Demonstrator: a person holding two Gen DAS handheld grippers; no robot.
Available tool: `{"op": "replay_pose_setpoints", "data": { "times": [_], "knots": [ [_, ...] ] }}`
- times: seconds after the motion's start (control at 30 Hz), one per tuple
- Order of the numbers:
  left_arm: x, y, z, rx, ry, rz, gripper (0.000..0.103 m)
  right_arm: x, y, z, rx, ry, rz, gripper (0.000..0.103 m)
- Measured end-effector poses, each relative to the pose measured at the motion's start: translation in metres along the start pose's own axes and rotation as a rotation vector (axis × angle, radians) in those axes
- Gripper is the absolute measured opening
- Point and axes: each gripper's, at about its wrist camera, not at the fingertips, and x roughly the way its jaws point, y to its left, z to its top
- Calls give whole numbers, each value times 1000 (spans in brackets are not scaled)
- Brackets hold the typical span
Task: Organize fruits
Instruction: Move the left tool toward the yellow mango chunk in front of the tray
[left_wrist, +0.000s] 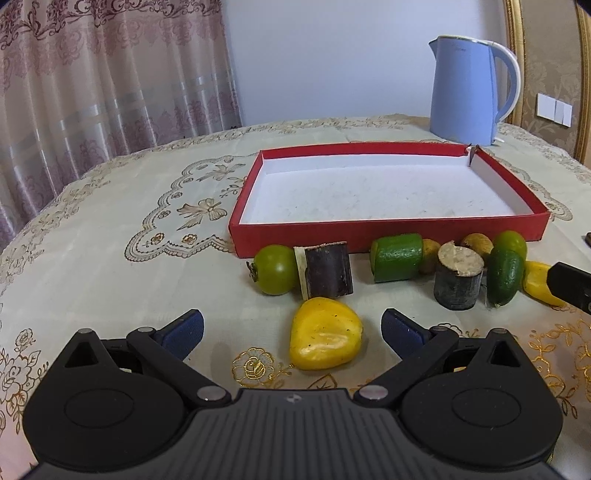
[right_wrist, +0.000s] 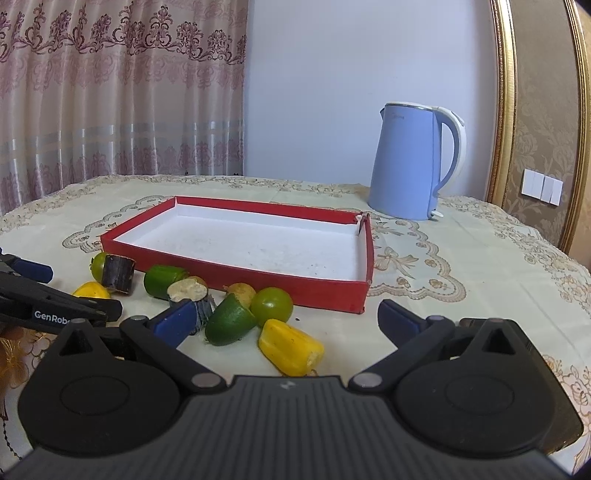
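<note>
Two grippers I steer both have jaws spread, holding nothing. My left gripper (left_wrist: 291, 328) frames a glossy yellow wedge-shaped fruit piece (left_wrist: 325, 338) lying on the embroidered cream tablecloth (left_wrist: 110, 229), dead centre between the blue pads, its long axis crossing the gap. The shallow red cardboard tray with white floor (left_wrist: 388, 230) sits just beyond. My right gripper (right_wrist: 288, 317) is farther off, so I judge left nearer.

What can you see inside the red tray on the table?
The red tray holds no fruit: only its white floor with small dark specks. The strip of floor directly behind its near wall is hidden in both views.
</note>
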Motion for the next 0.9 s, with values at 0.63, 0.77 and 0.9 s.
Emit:
{"op": "replay_pose_setpoints", "data": {
  "times": [0.63, 0.77, 0.9],
  "knots": [
    [6, 2, -4, -17, -4, -3, 103, -1, -5, -4, 14, 6, 37, 103],
    [0, 9, -7, -35, -37, -30, 103, 0, -5, -5, 12, 8, 27, 103],
    [0, 14, -7, -55, -37, -37, 103, 6, -9, -7, 44, 24, 36, 103]
  ]
}}
